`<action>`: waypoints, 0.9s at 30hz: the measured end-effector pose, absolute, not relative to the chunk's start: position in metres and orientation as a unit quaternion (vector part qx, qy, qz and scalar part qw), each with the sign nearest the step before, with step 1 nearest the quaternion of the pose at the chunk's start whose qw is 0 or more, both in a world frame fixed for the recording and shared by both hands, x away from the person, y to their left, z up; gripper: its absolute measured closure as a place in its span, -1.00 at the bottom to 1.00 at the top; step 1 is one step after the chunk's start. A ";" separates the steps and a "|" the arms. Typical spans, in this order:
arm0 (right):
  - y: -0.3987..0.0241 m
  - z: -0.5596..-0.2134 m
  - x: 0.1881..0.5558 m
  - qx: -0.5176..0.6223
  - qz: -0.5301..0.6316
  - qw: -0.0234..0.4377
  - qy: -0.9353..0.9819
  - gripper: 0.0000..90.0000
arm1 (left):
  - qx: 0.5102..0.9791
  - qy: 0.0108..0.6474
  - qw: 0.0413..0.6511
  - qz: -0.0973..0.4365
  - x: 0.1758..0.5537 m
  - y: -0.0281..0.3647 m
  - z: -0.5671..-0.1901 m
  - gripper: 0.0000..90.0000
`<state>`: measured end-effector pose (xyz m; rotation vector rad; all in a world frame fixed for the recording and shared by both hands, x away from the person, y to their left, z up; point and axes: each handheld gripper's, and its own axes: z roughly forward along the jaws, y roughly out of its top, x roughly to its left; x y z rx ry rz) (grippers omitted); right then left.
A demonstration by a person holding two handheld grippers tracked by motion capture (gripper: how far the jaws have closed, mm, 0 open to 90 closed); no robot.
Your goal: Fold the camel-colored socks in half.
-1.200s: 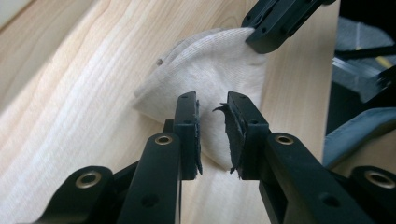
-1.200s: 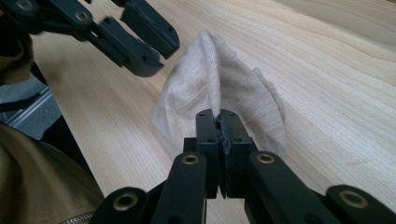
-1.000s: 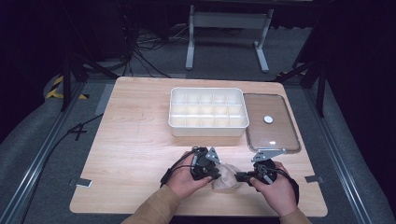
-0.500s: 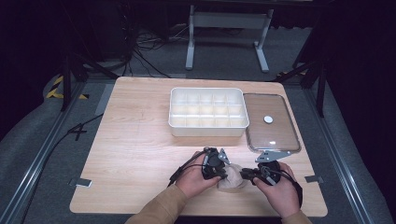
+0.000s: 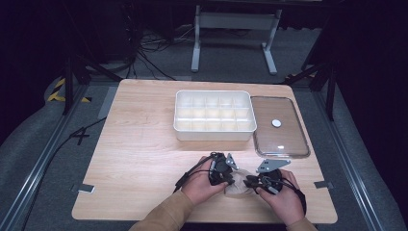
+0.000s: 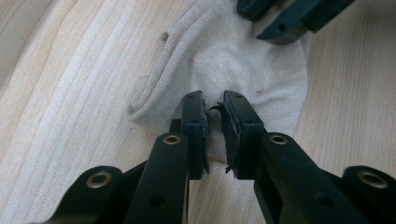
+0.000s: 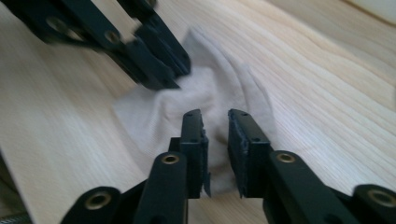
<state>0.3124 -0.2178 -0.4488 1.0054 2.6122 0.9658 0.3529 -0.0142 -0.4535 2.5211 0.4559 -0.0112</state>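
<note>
No writing or brand can be read on anything here. One pale cloth (image 5: 239, 185), ribbed like a sock, lies crumpled on the wooden surface (image 5: 144, 159) at the near edge, between the two hands. The left claw (image 6: 214, 108) has its tips down on the near part of the cloth with only a thin gap between the jaws; I cannot tell if a fold is pinched there. The right claw (image 7: 215, 123) stands over the cloth from the other side, and its jaws have just been opening: a clear gap is between them, the cloth lies under and just beyond the tips, and the pads do not press on it. In the high view the left claw (image 5: 226, 175) and right claw (image 5: 251, 182) face each other, close together, with the cloth between and beneath them. Farther back stands one white tray (image 5: 214, 135) with many small compartments, and just beside it, at its right, one clear lid (image 5: 284, 144) lies flat with a small white round spot on it.
</note>
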 end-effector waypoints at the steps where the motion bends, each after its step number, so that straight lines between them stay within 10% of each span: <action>1: -0.219 -0.452 0.314 0.333 0.320 0.092 0.882 0.55 | 0.943 0.171 0.286 -0.006 0.353 -0.014 -0.453 0.76; 27: -0.214 -0.437 0.310 0.291 0.345 0.151 0.880 0.79 | 0.928 0.198 0.314 -0.011 0.351 0.021 -0.432 0.66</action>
